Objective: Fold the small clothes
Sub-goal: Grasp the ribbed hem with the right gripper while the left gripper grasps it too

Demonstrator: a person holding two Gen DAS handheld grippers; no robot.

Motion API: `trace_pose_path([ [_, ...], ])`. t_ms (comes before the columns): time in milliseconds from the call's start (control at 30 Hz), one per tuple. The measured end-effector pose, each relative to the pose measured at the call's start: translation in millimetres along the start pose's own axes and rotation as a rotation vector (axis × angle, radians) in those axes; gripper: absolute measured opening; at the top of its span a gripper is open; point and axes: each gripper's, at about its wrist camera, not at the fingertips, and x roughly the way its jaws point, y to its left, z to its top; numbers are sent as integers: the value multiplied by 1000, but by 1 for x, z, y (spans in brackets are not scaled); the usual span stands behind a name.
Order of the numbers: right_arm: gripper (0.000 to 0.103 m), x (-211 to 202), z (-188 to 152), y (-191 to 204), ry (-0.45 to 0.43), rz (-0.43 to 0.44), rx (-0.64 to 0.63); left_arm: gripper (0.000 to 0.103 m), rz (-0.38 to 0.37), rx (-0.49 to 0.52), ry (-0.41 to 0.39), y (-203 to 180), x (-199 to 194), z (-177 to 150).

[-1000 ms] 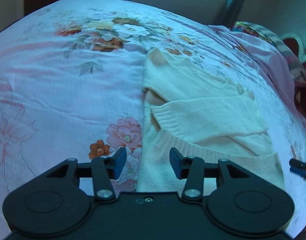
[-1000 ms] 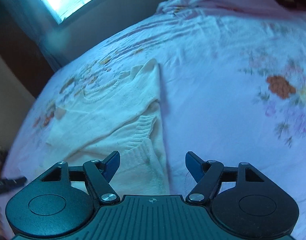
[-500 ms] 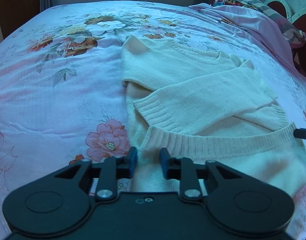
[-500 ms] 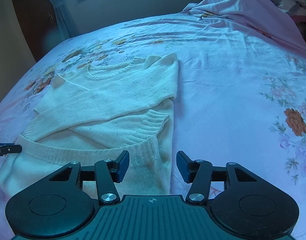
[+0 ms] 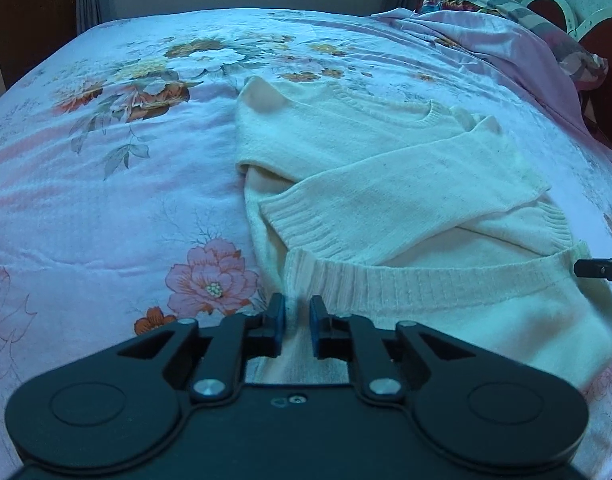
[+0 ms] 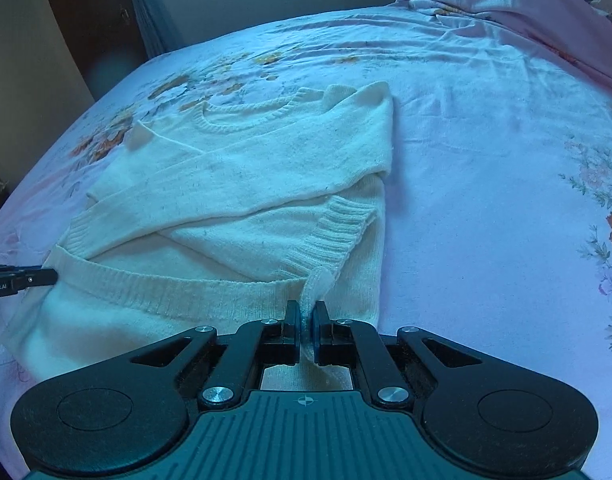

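Note:
A cream knit sweater [image 5: 385, 184] lies on the bed with both sleeves folded across its chest; it also shows in the right wrist view [image 6: 246, 184]. My left gripper [image 5: 297, 320] is shut on the left corner of the ribbed bottom hem [image 5: 405, 284]. My right gripper [image 6: 304, 326] is shut on the right corner of the same hem [image 6: 186, 292], which bunches up between the pads. Each gripper's tip shows at the edge of the other view: the right one [image 5: 597, 269] and the left one [image 6: 22, 278].
The bed is covered with a pink floral sheet [image 5: 106, 184]. A crumpled pink blanket [image 6: 525, 8] and a patterned pillow [image 5: 545, 28] lie at the far right. A wall and curtain stand behind the bed.
Both grippers moved down to the sweater's bottom hem and closed on its two corners. They were open a second ago.

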Motion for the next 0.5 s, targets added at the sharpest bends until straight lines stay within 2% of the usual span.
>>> trace_pose_path([
  [100,5,-6,-2,1,-11,13,-9,11,0,41,-55,-8,-16,-4],
  [133,5,-5,-3,2,-5,13,-18,14,-5,59,-45,-10,-15,-4],
  [233,5,-1,-3,5,-6,19,-26,14,9,75,-19,-12,-2,-2],
  [333,5,4,-2,7,8,26,-22,21,8,32,17,-5,12,2],
  [400,5,9,-2,6,26,-1,-39,23,11,28,26,-2,17,2],
  [467,5,13,-4,1,38,-4,-27,17,-3,19,26,-3,17,1],
  [500,5,13,-5,-1,34,1,-15,7,-16,7,23,-2,16,1],
])
